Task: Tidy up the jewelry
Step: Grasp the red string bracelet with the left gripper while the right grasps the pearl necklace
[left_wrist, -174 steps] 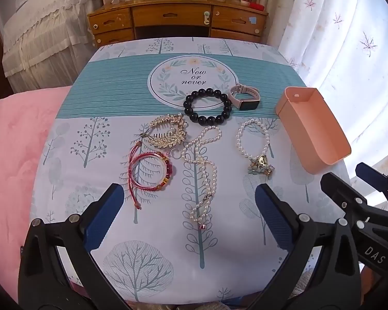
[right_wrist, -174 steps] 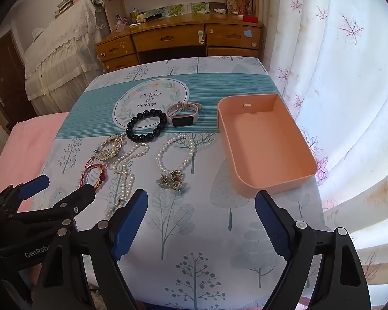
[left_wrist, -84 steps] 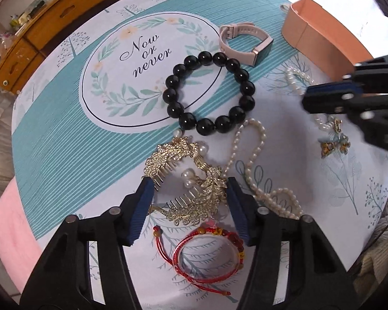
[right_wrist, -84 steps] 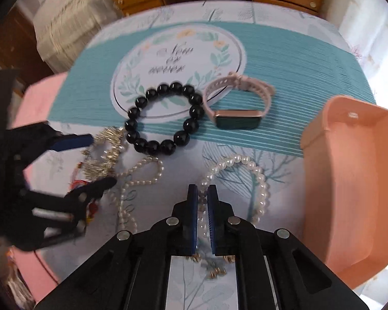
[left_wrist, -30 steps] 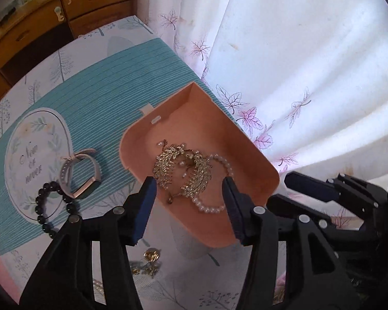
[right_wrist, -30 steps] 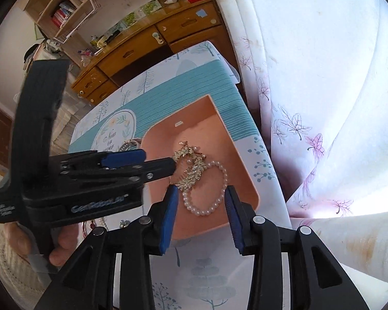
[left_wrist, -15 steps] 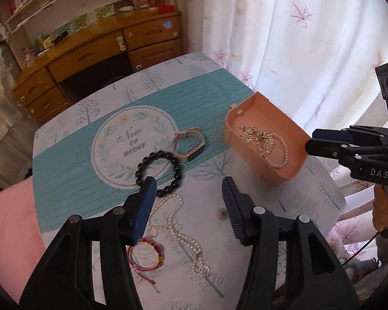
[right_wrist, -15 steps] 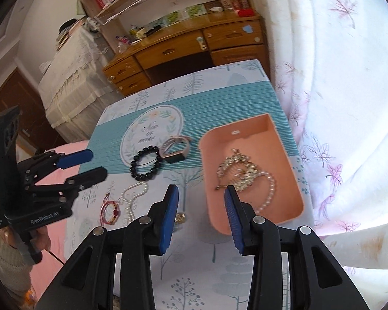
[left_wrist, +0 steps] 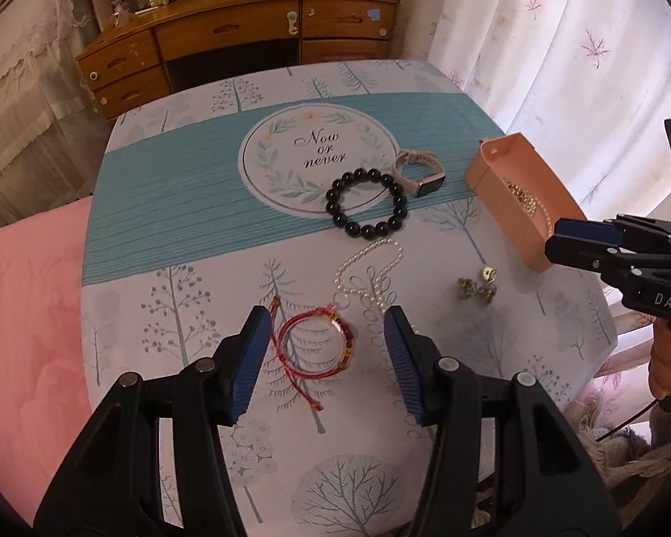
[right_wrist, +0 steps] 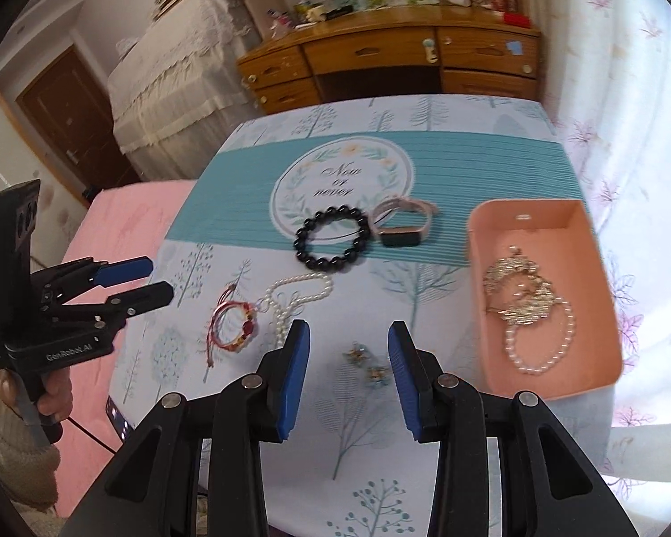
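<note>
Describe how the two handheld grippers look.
Both are black plastic with ribbed blue finger pads and silver pivot bolts. The left gripper reads "GenRobot.AI" in white, with a black cable trailing below; the right gripper reads "DAS". A knitted beige sleeve covers the left wrist.

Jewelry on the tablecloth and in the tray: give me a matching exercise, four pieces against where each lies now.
Things:
1. gold hair comb
2. black bead bracelet
3. red cord bracelet
4. pink smartwatch

Places:
A. between the open fingers of the left hand-held gripper, on the tablecloth
B. inside the pink tray
C. beside the tray, on the teal band
D. overlapping the edge of the "Now or never" circle

Pairs: 1-B, 2-D, 3-A, 4-C
</note>
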Available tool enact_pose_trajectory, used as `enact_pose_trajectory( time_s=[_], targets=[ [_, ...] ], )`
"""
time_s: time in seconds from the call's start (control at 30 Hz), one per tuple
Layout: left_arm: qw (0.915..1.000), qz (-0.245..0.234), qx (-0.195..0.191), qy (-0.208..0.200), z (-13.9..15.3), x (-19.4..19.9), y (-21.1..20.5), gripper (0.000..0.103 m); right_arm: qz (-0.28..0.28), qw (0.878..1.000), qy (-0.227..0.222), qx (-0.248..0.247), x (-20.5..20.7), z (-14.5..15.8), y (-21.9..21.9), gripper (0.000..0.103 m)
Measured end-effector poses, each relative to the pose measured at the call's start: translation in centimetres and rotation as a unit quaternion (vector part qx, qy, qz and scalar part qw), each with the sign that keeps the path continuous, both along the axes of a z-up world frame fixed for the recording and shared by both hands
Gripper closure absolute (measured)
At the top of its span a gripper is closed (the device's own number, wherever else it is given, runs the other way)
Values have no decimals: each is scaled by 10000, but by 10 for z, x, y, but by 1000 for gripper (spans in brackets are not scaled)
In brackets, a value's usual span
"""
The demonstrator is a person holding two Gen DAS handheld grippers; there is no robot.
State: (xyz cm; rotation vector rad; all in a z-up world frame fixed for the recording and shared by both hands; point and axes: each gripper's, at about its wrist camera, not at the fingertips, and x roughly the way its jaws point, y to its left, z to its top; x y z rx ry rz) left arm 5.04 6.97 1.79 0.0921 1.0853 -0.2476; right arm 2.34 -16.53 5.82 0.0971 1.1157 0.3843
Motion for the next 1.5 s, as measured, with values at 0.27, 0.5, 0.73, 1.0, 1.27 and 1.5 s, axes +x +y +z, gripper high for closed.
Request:
enact_pose_trajectory(
  time_s=[0.27, 0.5, 0.73, 1.0, 1.27, 1.5],
  targets=[
    [9973, 403, -128, 603, -71, -3, 25, 53, 584, 9972, 339, -334, 3, -49, 64, 66],
    [9940, 641, -382, 801, -96, 7, 37, 56, 860, 9926, 656, -560, 14, -94, 104, 66],
    [9928, 700, -426, 875, -104, 22, 32, 70, 967, 9879, 722, -977, 25, -123, 130, 66],
    [9941, 599, -302, 856, -111, 33, 25, 79, 974, 9823, 411, -1544, 26, -128, 141, 92],
    [9955, 513, -30, 793, -112, 34, 18, 99, 759, 9918, 592, -843, 29, -119, 116, 103],
    [9958, 575, -167, 695, -104, 29, 17, 99, 583, 9961, 480, -446, 24, -100, 93, 103]
  ],
)
